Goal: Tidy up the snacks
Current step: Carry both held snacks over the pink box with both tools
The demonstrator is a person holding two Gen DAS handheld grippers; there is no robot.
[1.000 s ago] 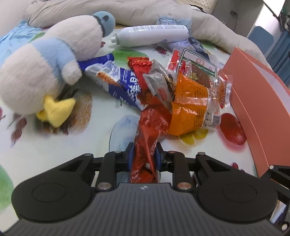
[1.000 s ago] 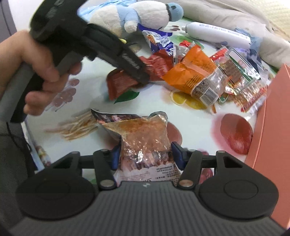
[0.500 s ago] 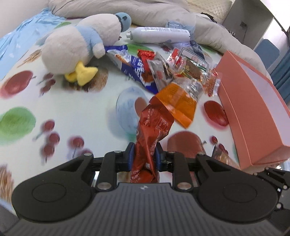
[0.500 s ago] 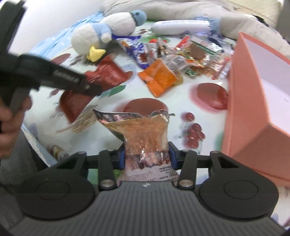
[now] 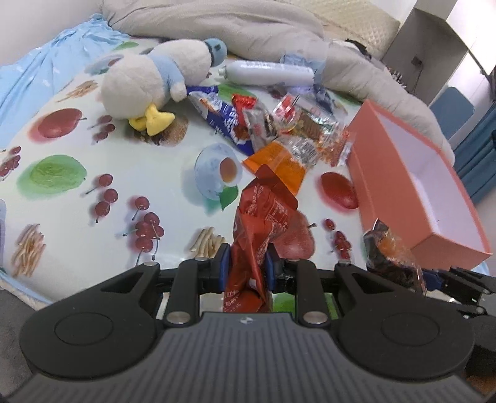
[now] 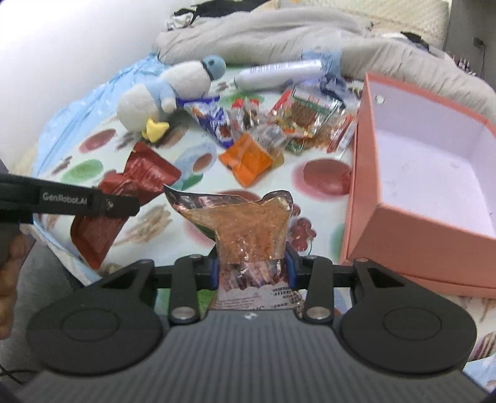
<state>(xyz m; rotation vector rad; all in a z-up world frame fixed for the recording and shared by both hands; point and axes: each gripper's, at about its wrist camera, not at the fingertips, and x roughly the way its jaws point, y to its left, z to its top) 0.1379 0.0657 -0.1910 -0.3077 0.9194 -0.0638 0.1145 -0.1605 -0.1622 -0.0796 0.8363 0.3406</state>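
My left gripper (image 5: 246, 263) is shut on a crumpled red snack packet (image 5: 263, 210), held above the fruit-print cloth (image 5: 93, 148). In the right wrist view the same red packet (image 6: 136, 176) hangs at the left. My right gripper (image 6: 251, 266) holds a clear bag of orange-brown snack (image 6: 248, 223); its jaws are closing and the pads press the bag's sides. That bag (image 5: 390, 257) also shows low right in the left wrist view. A pile of loose snack packets (image 5: 279, 130) lies mid-cloth. An open pink box (image 6: 365, 173) with a white, bare inside stands at the right.
A white and blue plush toy (image 5: 148, 83) lies left of the pile, with a white bottle (image 5: 269, 73) behind it. A grey blanket (image 5: 248, 28) runs along the back. The pink box's near wall (image 5: 403, 192) stands close to the right gripper. A person's hand (image 6: 9, 257) shows at the left.
Both grippers rose and drew back from the pile, carrying their packets off the cloth. The right jaws narrowed on the bag. The box's inside has come into view.
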